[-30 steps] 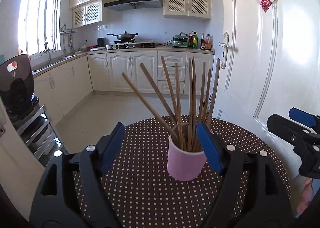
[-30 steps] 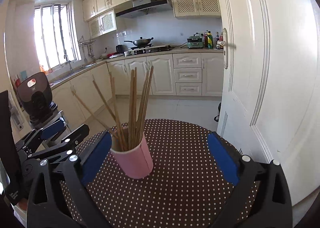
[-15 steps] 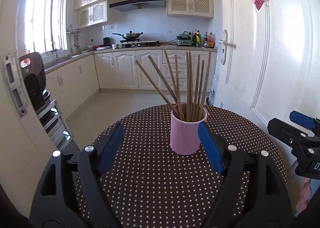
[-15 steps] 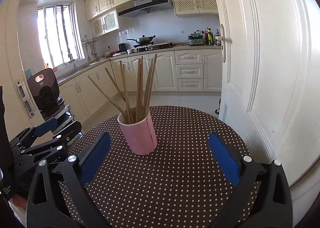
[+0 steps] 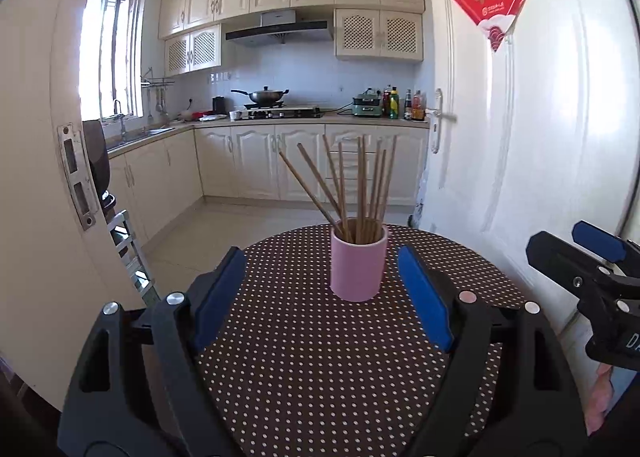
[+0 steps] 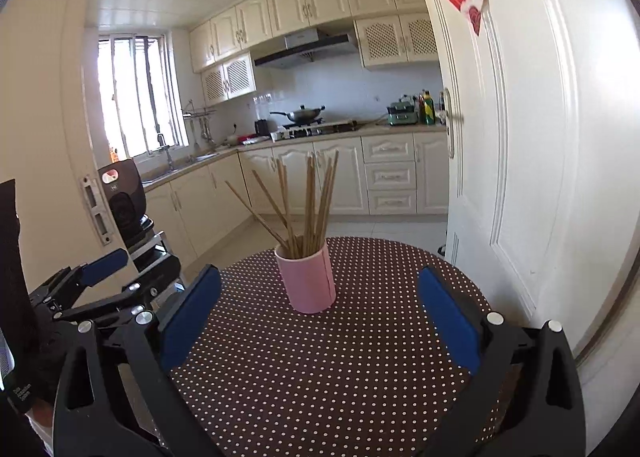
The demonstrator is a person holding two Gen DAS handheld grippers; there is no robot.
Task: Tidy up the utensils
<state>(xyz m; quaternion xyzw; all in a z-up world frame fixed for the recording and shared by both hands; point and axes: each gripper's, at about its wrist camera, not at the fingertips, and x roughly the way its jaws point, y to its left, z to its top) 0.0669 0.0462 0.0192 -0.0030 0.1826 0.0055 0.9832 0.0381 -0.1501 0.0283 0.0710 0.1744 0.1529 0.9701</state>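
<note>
A pink cup [image 5: 359,267] stands upright on a round table with a brown dotted cloth [image 5: 320,369]. Several wooden chopsticks [image 5: 360,185] stand in it, fanned to the left. My left gripper [image 5: 320,297] is open and empty, some way in front of the cup. The right gripper shows at that view's right edge [image 5: 588,257]. In the right wrist view the cup [image 6: 308,277] with its chopsticks [image 6: 308,201] stands ahead on the cloth [image 6: 340,377]. My right gripper [image 6: 320,317] is open and empty, behind the cup. The left gripper shows at the left [image 6: 100,281].
A white door [image 5: 540,137] stands close to the table's right side. A door frame [image 5: 36,177] is at the left. A metal rack with a black appliance [image 6: 124,201] stands left of the table. Kitchen cabinets [image 5: 280,165] and floor lie beyond.
Both grippers have drawn back and up from the pink cup. The cup now sits farther ahead, no longer between the left gripper's fingers. Both stay open.
</note>
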